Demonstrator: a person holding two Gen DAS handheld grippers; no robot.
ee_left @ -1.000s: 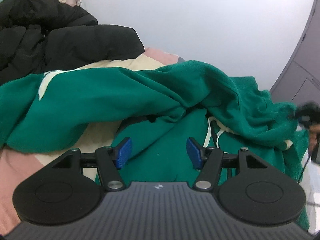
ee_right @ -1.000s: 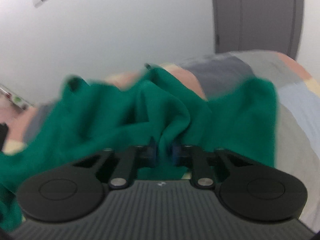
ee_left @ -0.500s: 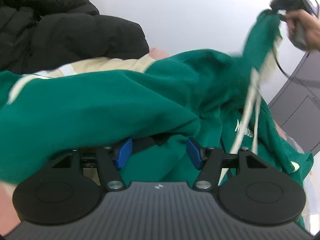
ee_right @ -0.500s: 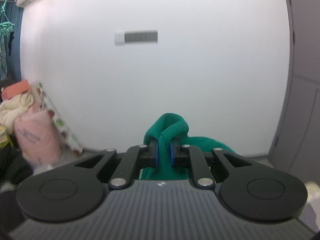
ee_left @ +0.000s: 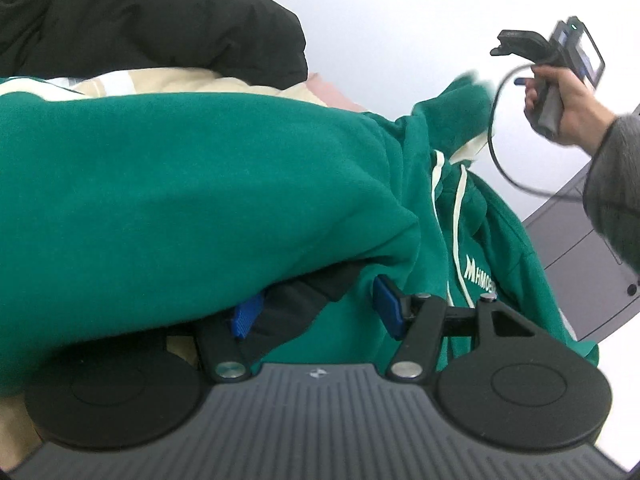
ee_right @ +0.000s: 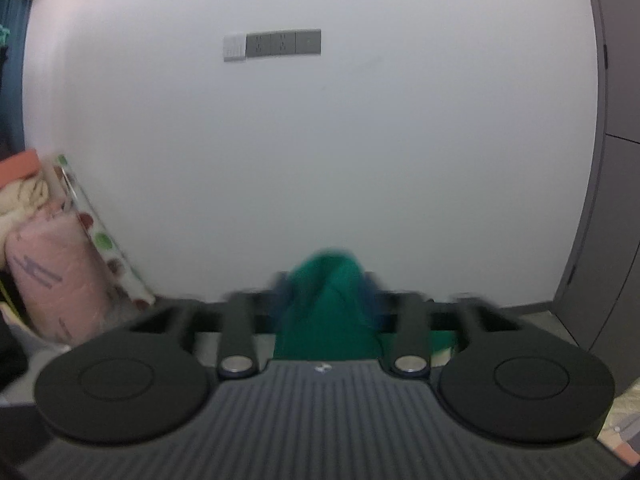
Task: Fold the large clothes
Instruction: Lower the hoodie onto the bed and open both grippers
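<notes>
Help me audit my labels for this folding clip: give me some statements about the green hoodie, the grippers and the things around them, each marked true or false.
1. The left gripper has its jaws open. True.
2. The green fleece hoodie lies flat and neatly folded. False: it is bunched up, with a thick fold draped over one of the left gripper's fingers.
3. A black puffy jacket lies behind the hoodie in the left wrist view. True.
4. The hoodie's cord drawstrings are black. False: they are cream-white.
5. The right hand shows bare in the left wrist view, with a grey sleeve behind it. True.
</notes>
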